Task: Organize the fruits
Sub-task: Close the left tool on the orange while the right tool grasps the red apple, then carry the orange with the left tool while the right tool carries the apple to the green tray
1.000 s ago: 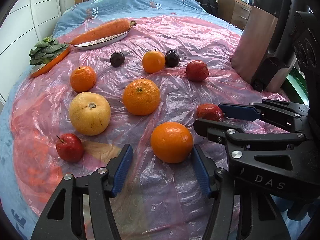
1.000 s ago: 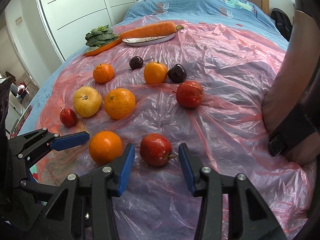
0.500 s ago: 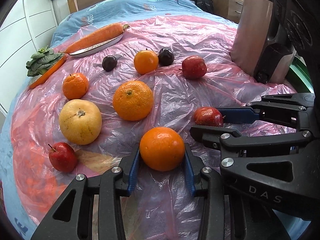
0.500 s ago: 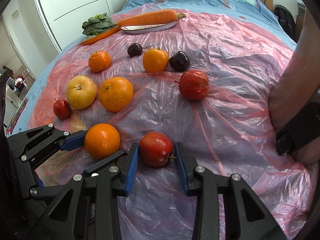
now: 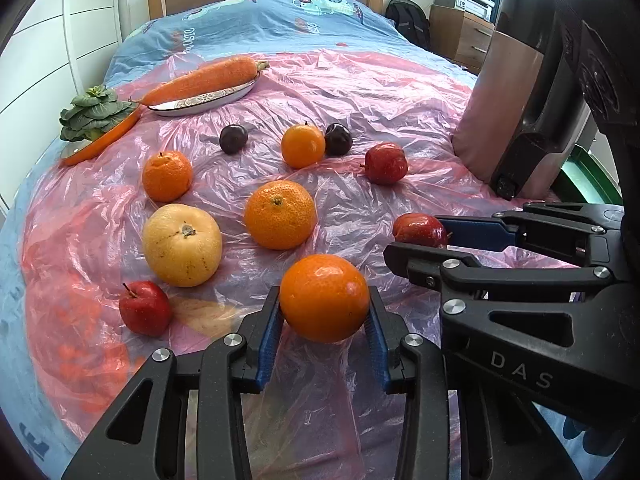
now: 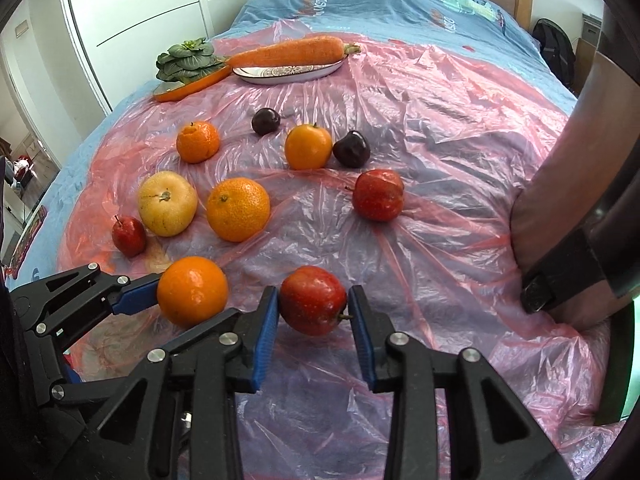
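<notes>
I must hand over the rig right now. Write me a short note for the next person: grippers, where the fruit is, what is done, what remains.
Left gripper: shut on the orange, low over the plastic sheet.
Right gripper: shut on the red apple.
The other fruit lies loose on the sheet: oranges, two more red apples, two dark plums, one yellow fruit.
The carrot lies on a plate at the back.
Done: both fruits gripped. Left: nothing looks sorted yet; move these two, then the rest.

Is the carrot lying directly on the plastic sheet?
No, the carrot lies on the oval plate at the far end of the pink sheet.
</notes>
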